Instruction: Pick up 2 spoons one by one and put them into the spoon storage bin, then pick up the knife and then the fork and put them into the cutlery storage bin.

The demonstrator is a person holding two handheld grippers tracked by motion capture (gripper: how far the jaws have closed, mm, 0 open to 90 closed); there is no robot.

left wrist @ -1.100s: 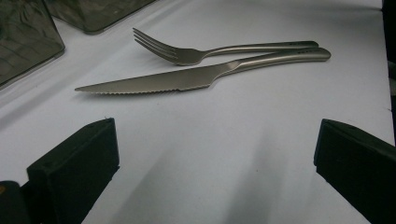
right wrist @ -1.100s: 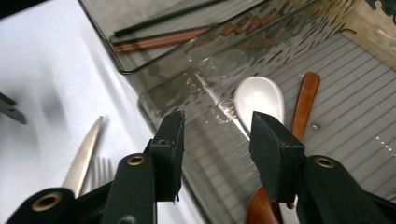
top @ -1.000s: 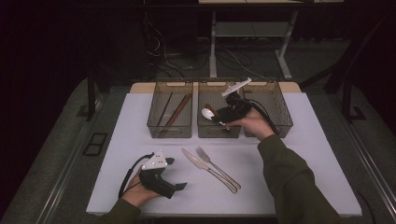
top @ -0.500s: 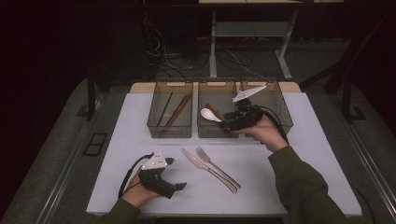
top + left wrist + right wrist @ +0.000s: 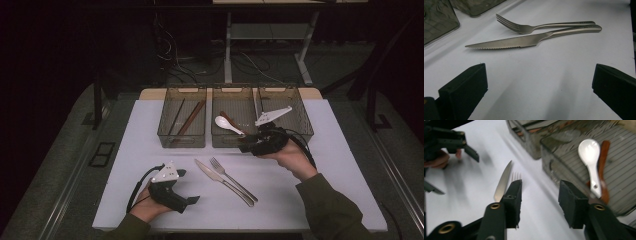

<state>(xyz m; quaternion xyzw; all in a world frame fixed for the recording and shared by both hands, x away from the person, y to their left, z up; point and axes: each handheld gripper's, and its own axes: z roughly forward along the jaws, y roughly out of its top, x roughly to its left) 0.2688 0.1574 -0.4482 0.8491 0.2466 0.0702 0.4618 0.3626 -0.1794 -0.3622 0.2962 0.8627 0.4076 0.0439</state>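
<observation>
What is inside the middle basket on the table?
In the middle basket lies a white spoon on top of a brown wooden utensil. The spoon covers part of the brown piece, so its full shape cannot be seen.

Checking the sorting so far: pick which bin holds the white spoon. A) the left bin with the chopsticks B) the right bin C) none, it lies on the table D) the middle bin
D: the white spoon lies in the middle bin, beside a brown spoon.
</observation>
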